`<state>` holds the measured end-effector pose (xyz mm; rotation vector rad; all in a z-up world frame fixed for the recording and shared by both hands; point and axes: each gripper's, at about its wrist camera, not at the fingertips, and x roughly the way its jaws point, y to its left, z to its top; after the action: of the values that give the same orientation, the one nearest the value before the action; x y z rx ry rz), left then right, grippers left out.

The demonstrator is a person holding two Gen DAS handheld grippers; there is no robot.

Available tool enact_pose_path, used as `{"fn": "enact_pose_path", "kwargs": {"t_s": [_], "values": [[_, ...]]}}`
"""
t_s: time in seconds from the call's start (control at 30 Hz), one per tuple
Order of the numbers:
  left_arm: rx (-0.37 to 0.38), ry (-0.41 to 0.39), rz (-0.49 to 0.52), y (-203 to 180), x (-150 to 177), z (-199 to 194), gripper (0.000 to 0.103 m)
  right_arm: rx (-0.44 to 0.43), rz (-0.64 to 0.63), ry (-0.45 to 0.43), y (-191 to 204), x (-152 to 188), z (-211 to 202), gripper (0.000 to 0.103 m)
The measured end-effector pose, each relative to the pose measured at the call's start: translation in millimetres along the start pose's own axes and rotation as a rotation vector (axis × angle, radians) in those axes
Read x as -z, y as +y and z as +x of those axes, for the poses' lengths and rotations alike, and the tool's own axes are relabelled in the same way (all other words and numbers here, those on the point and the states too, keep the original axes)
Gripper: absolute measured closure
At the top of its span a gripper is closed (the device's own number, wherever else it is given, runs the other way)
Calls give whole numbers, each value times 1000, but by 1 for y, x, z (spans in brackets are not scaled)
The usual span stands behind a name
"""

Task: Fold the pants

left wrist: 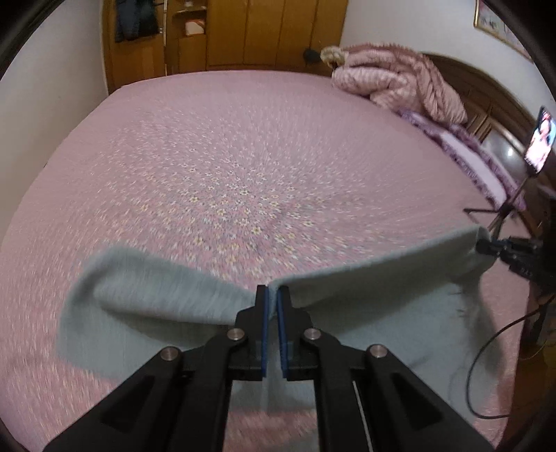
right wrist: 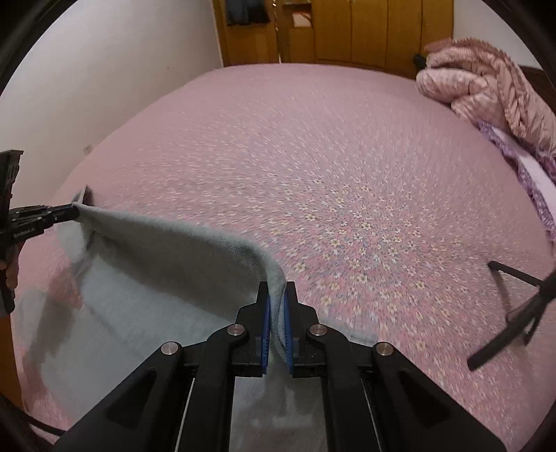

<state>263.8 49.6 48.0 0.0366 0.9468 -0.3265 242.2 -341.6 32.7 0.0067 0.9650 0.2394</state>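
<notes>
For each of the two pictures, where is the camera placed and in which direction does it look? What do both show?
Left wrist view: sits behind the left gripper, looks forward and down over the pink bed; its own fingers pinch the grey pants; the right gripper shows at right.
Right wrist view: sits behind the right gripper, same direction; its fingers pinch the pants; the left gripper shows at left.
Shared: pants, bed, pink quilt, wooden wardrobe.

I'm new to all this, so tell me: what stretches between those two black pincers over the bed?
A raised edge of the grey pants spans from the left gripper to the right gripper, both clamped on it. Both views show it.
</notes>
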Motion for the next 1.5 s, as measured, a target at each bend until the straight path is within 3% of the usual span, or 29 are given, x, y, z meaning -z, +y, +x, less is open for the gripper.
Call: {"fn": "enact_pose_path", "kwargs": {"t_s": [0.17, 0.47, 0.77, 1.17, 1.3, 1.37, 1.5], "values": [[13, -54, -22, -18, 33, -44, 98, -5, -27, -32, 14, 24, -28, 95], [16, -70, -53, -39, 106, -94, 98, -32, -50, -25, 28, 77, -62, 95], [36, -3, -114, -42, 170, -89, 99, -28, -23, 62, 36, 135, -50, 95], [0, 140, -199, -30, 214, -57, 98, 13, 71, 122, 34, 175, -17, 91], [18, 138, -217, -30, 214, -57, 88, -4, 108, 108, 30, 179, -18, 89], [24, 135, -222, -31, 213, -60, 77, -4, 124, 109, 28, 181, -22, 88], [11, 118, -230, -31, 213, -66, 66, 13, 154, 106, 21, 184, -37, 74]]}}
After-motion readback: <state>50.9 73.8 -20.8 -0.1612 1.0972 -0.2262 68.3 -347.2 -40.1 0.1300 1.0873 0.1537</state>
